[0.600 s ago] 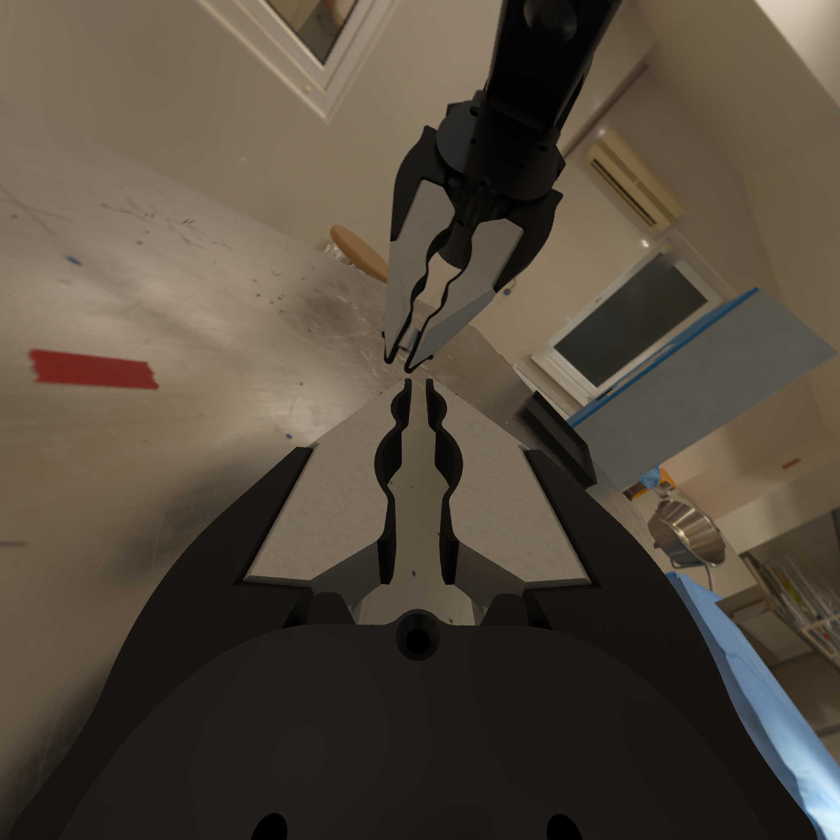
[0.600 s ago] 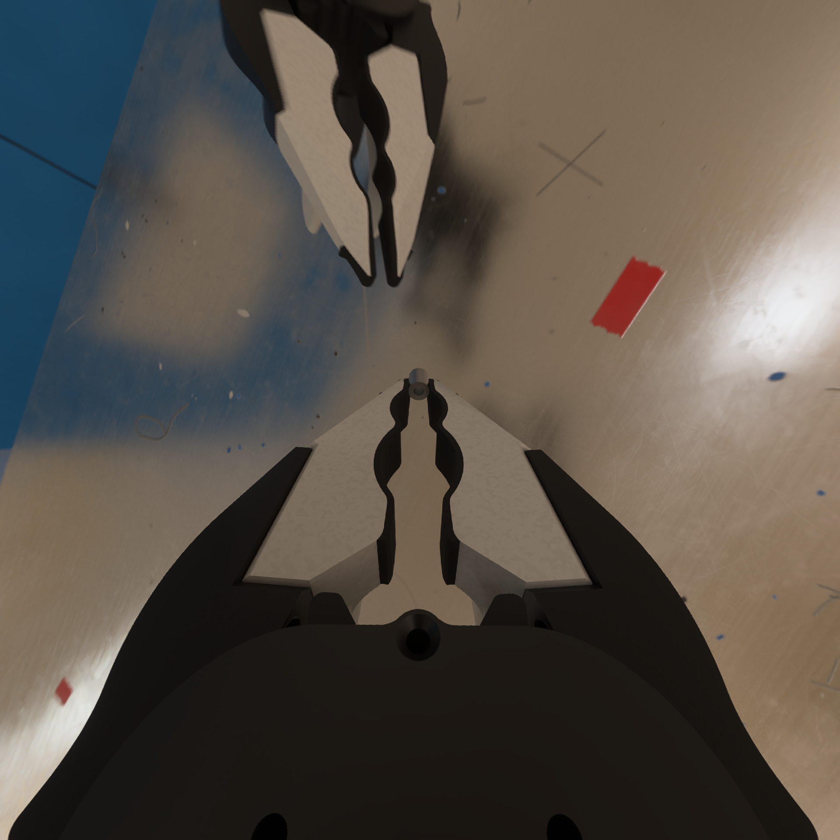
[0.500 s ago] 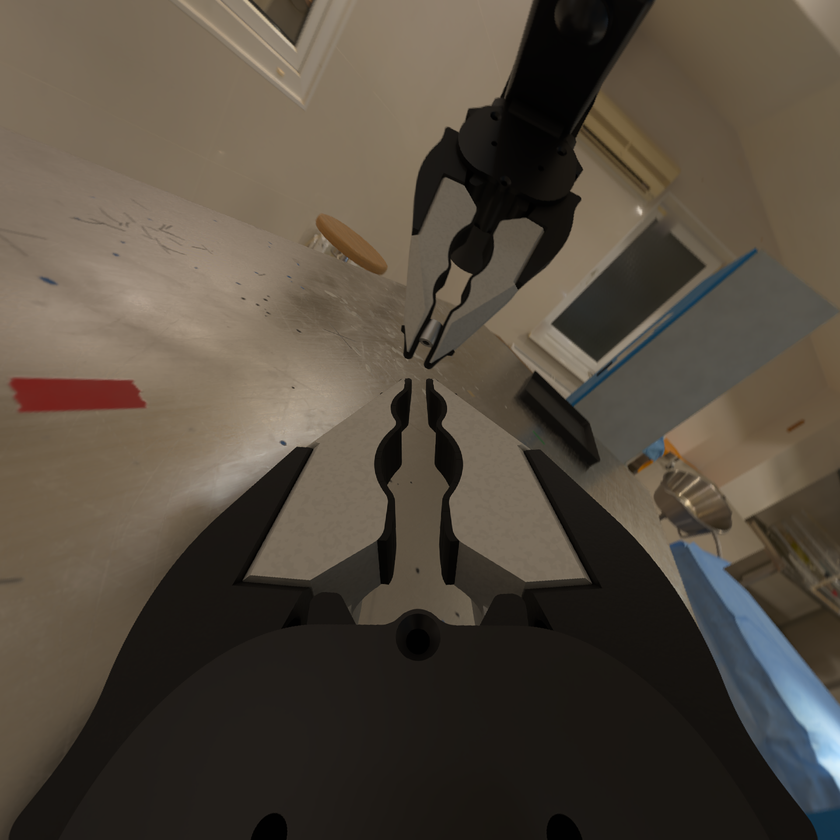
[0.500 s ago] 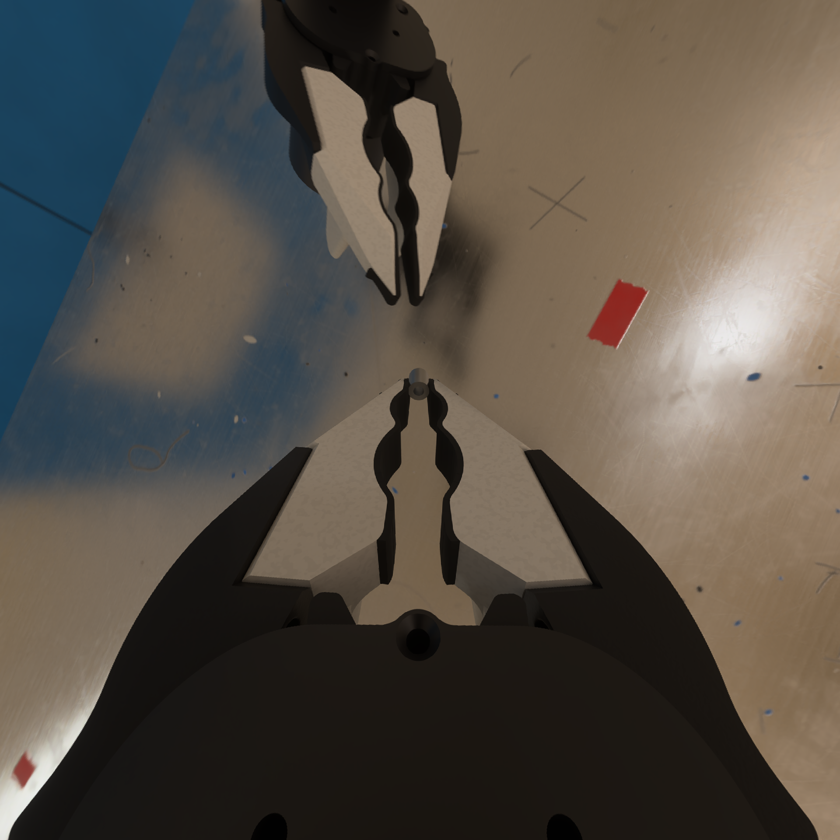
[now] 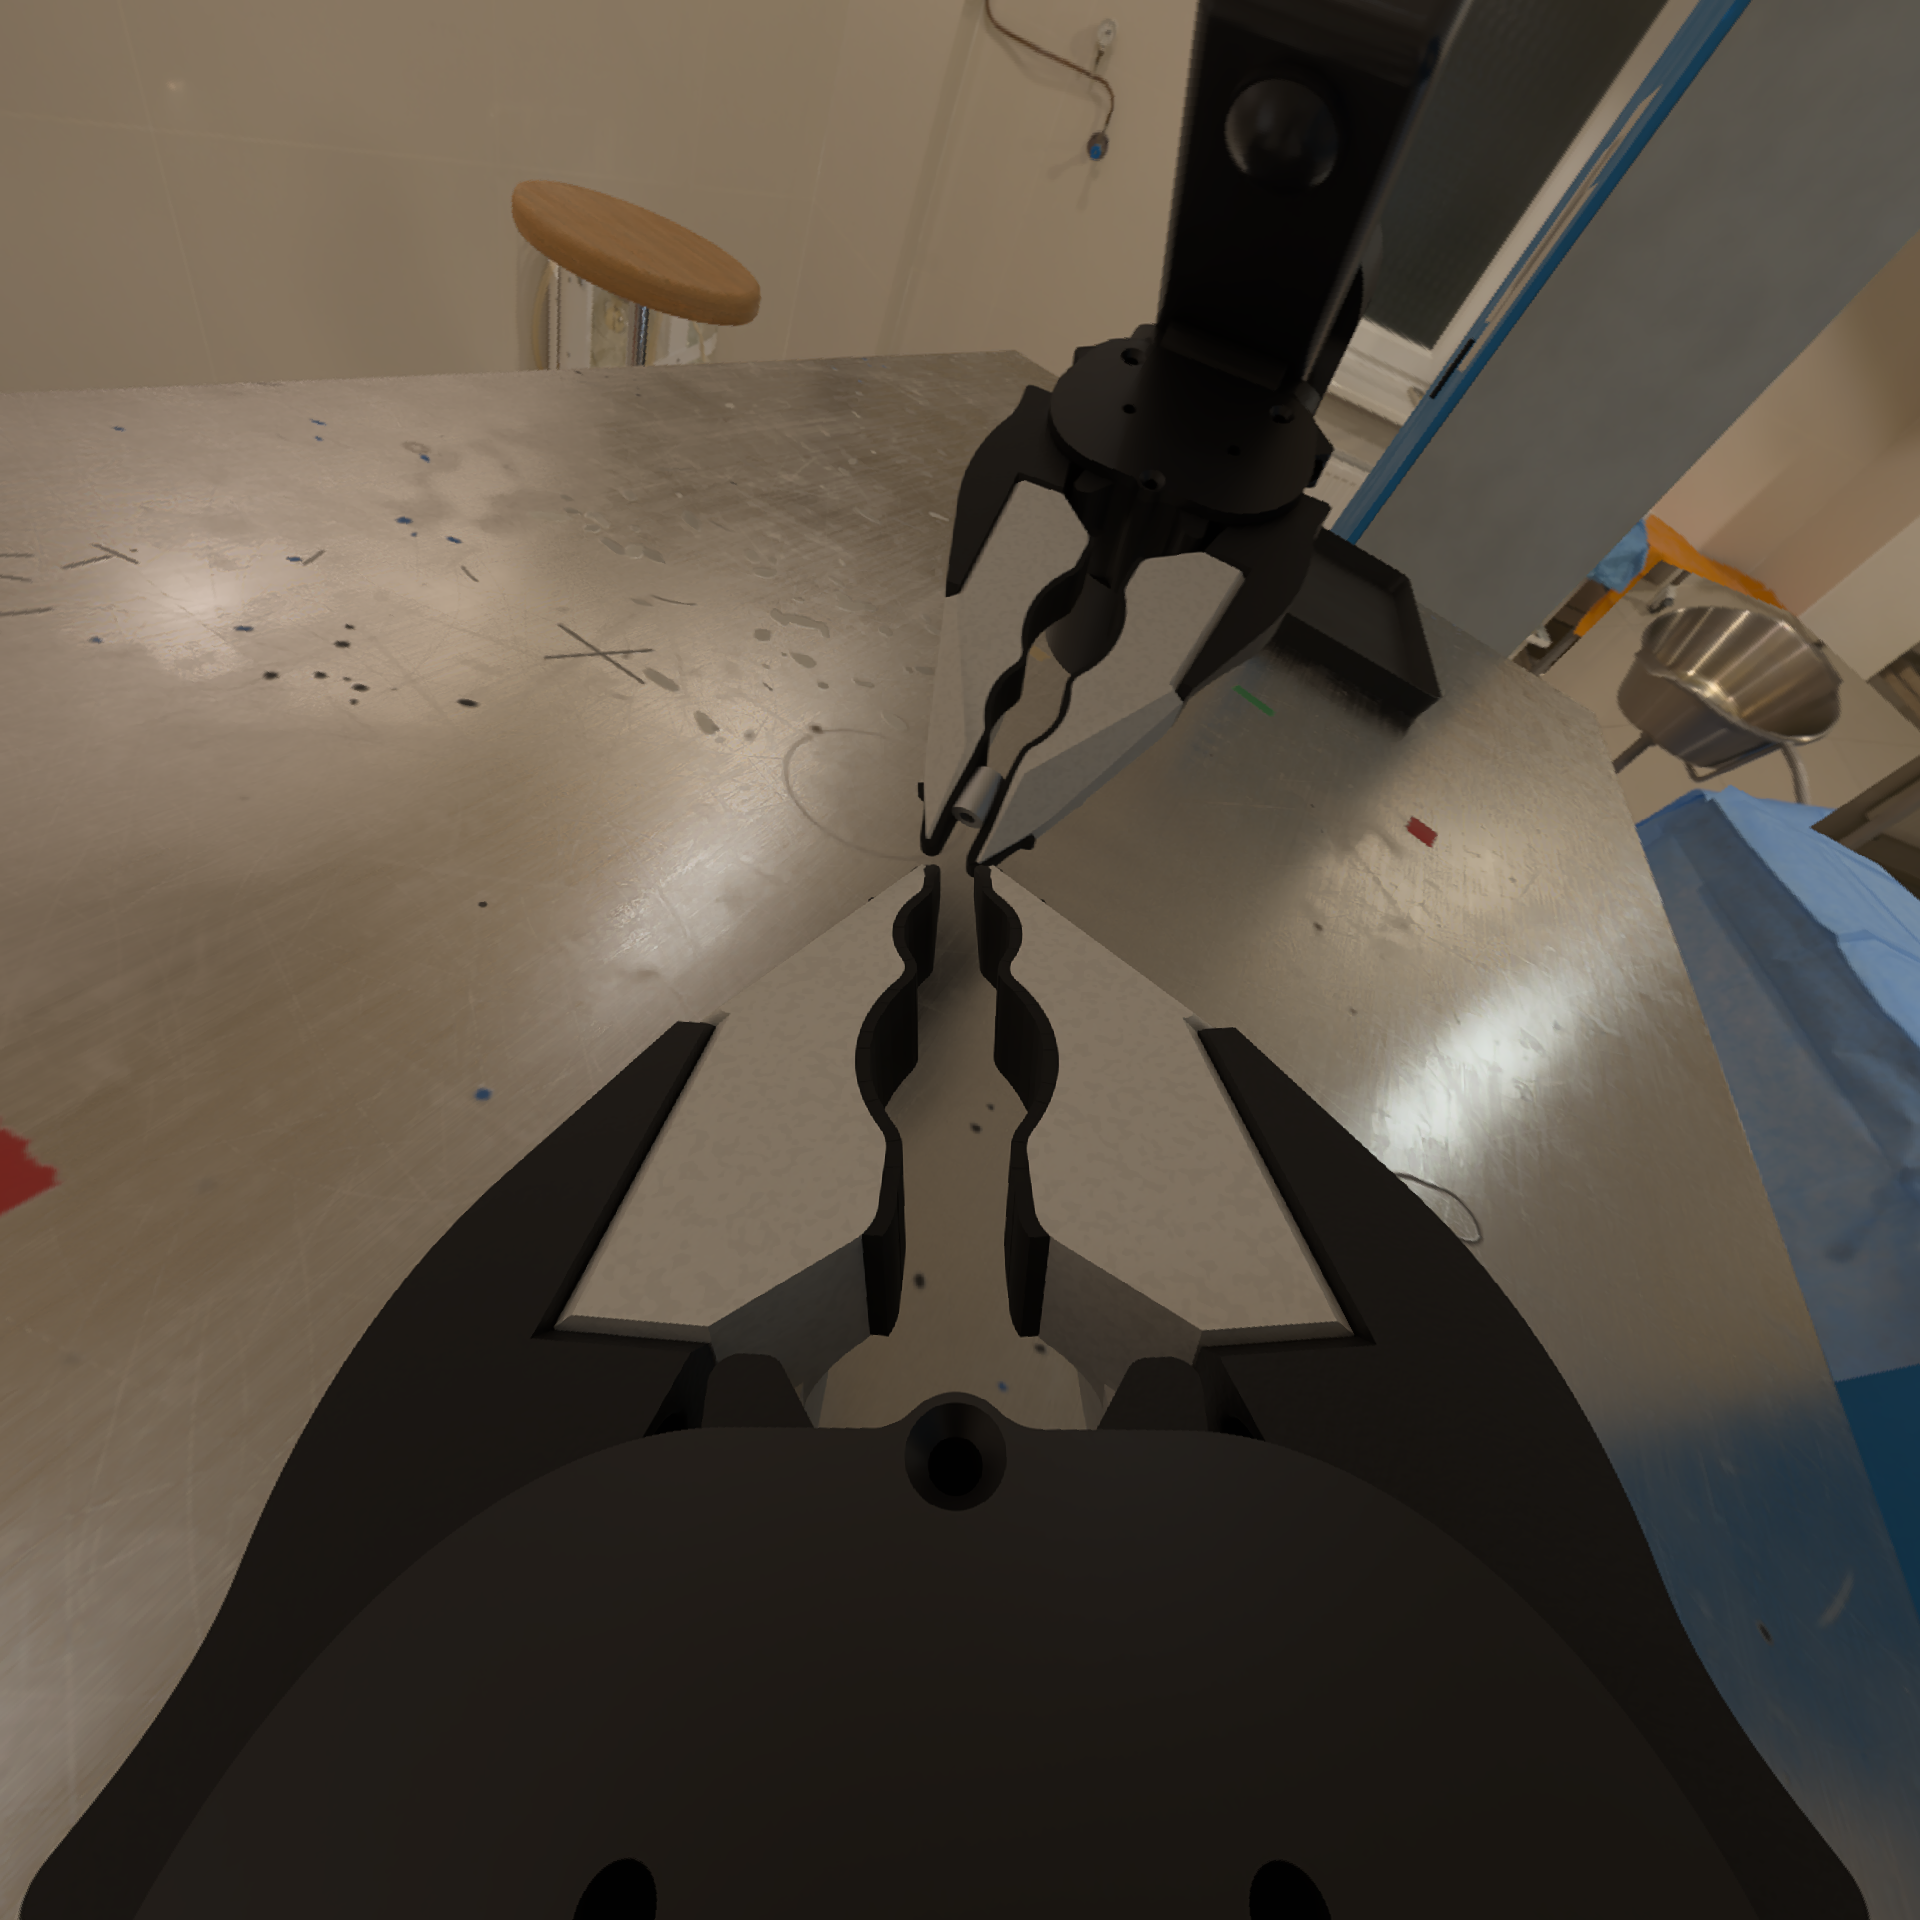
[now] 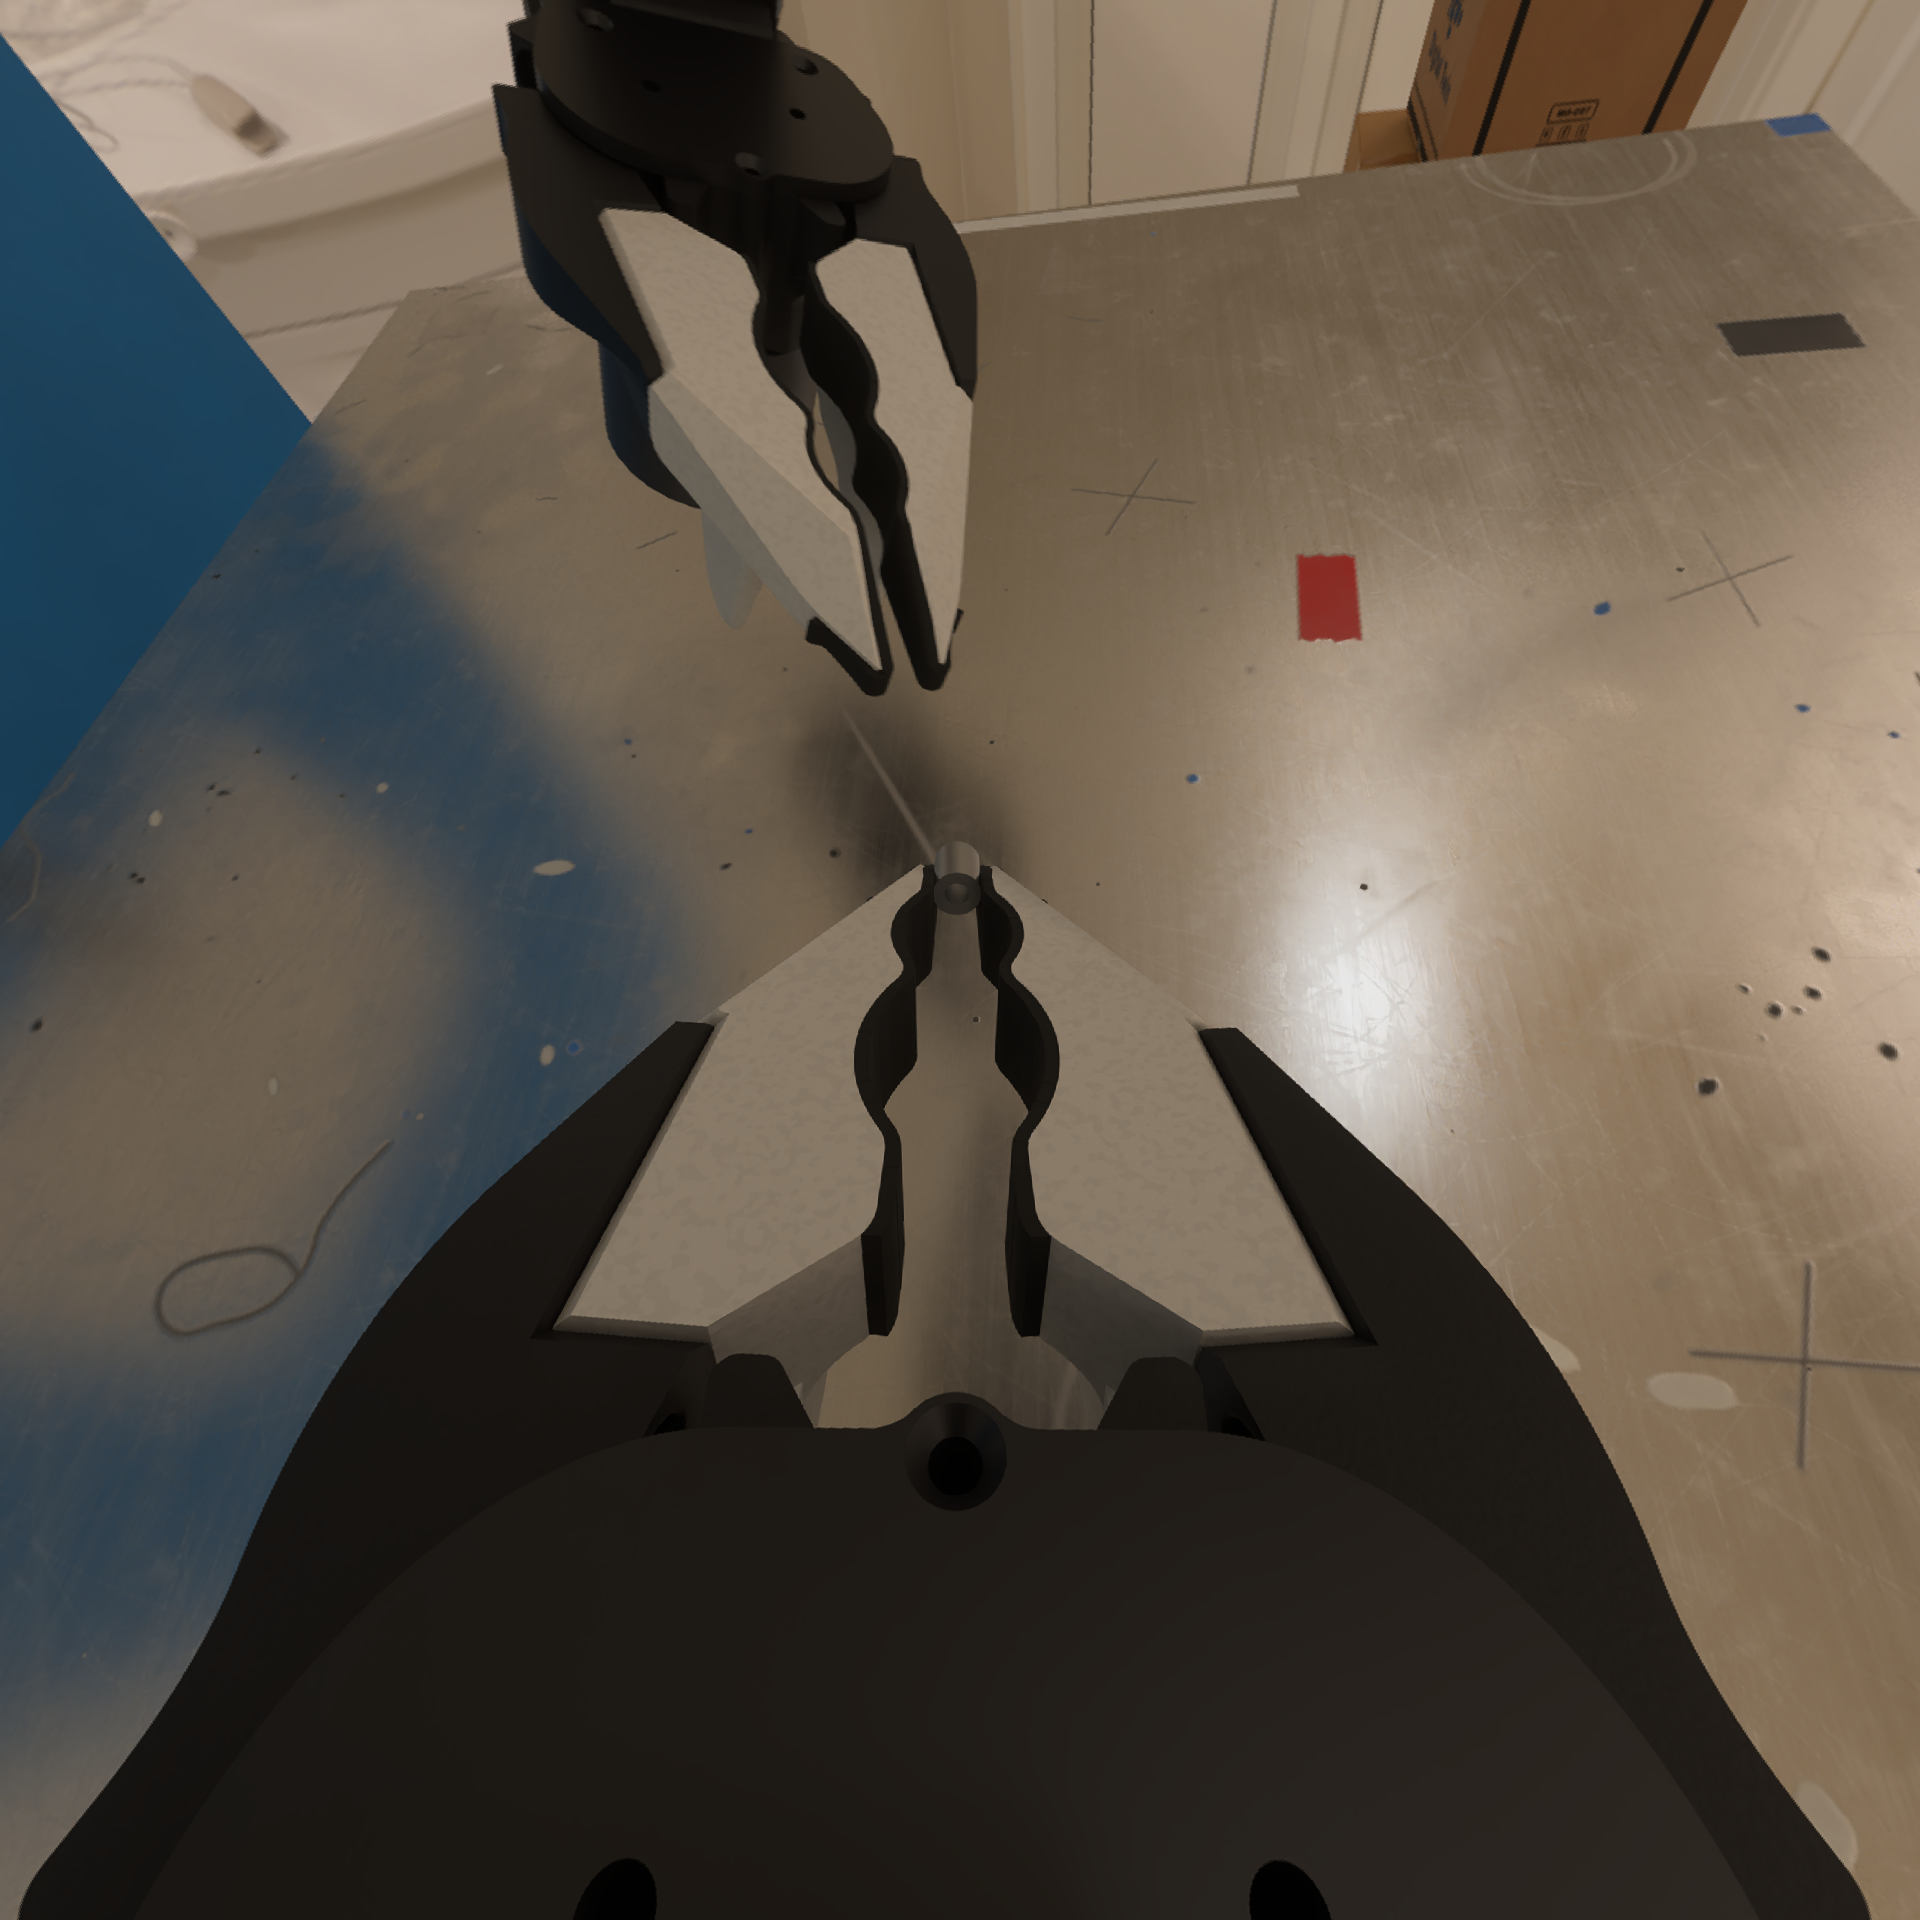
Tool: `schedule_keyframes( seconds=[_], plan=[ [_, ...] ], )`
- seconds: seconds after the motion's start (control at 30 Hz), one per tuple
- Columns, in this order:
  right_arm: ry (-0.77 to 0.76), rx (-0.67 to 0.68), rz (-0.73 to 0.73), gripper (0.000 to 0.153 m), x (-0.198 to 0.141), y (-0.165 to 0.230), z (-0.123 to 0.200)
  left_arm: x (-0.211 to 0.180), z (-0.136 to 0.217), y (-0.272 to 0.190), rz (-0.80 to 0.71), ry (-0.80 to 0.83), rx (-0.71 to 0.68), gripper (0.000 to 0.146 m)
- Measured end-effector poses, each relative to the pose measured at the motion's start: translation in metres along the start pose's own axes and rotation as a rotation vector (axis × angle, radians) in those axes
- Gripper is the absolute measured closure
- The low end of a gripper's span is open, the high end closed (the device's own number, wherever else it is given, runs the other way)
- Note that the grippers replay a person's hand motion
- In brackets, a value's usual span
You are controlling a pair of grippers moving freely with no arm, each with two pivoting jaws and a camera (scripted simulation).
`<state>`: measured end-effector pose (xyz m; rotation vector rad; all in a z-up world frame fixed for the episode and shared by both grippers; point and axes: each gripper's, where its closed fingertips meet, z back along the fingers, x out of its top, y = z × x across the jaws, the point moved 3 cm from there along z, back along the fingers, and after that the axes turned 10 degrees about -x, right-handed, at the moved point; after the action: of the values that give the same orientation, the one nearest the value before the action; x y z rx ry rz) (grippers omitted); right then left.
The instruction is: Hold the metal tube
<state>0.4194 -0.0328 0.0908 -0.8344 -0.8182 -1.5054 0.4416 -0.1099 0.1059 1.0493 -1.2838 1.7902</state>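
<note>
A small metal tube [image 6: 956, 864] sits pinched at the tips of my right gripper [image 6: 956, 879], with its open end facing the camera. In the left wrist view the same tube [image 5: 977, 807] shows between the right gripper's [image 5: 952, 850] fingertips, held above the steel table [image 5: 416, 831]. My left gripper [image 5: 956, 879] has its jaws almost together with nothing between them. Its tips point at the right gripper's tips, very close, tip to tip. In the right wrist view the left gripper [image 6: 902, 677] hangs over the table beyond the tube, apart from it.
On the table are strips of red tape [image 6: 1328, 597], a black tray [image 5: 1351, 634] at the far edge and a dark patch [image 6: 1787, 335]. A blue cloth [image 5: 1787, 1039] lies to the right. A wooden stool [image 5: 634, 249], a steel bowl [image 5: 1725, 675] and a cardboard box [image 6: 1558, 73] stand beyond the table.
Both views have swung so that the table now lies flatter with its far edges in sight. The two grippers stay tip to tip. The right gripper still holds the tube.
</note>
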Motion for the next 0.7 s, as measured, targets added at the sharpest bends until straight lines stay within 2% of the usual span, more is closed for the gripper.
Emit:
schedule_keyframes(
  seconds=[0.33, 0.7],
  plan=[
    [0.028, 0.059, 0.029, 0.146, 0.002, 0.007, -0.007, -0.012, -0.007, 0.003, 0.038, 0.015, 0.008, 0.140],
    [0.007, 0.010, 0.099, 0.146, 0.001, 0.009, -0.010, -0.009, -0.005, -0.004, -0.007, -0.004, 0.004, 0.140]
  ],
)
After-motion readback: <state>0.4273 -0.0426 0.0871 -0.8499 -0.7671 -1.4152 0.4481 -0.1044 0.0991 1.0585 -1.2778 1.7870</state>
